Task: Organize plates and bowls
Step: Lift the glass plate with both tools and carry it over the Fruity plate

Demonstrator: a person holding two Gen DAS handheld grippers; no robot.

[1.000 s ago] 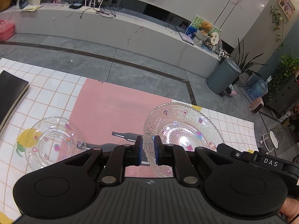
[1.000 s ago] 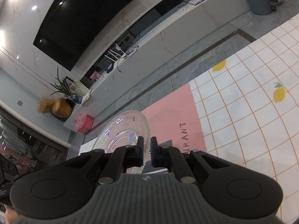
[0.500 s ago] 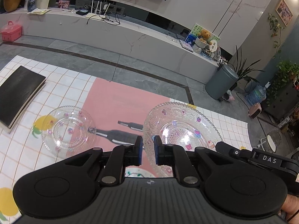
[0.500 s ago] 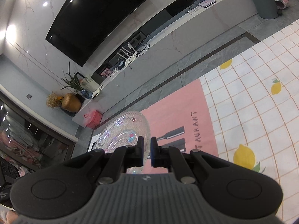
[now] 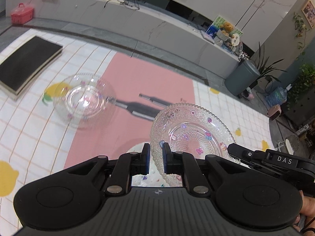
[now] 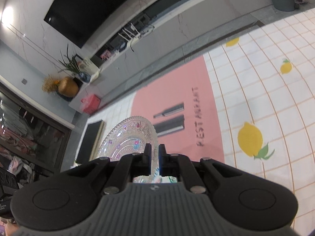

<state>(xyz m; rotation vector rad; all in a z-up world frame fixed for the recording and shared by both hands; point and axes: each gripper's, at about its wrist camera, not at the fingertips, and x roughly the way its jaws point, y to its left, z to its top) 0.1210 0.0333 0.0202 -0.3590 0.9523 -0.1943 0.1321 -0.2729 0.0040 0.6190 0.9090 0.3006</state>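
A clear glass plate (image 5: 193, 133) with small coloured flower marks is held above the tablecloth by both grippers. My left gripper (image 5: 156, 157) is shut on its near left rim. My right gripper (image 6: 155, 157) is shut on the opposite rim of the same plate (image 6: 128, 139); its black body (image 5: 271, 161) shows in the left wrist view. A clear glass bowl (image 5: 84, 100) sits on the cloth at the left. A white patterned dish (image 5: 137, 151) lies under the held plate, mostly hidden by the fingers.
A black notebook (image 5: 25, 63) lies on the far left of the checked lemon tablecloth (image 5: 35, 137), which has a pink centre panel (image 5: 137, 90). Beyond the table's far edge are the grey floor and a long low cabinet (image 5: 137, 21).
Both grippers have carried the glass plate back toward me and higher. The glass bowl now appears farther away, and the white dish has come into view under the plate.
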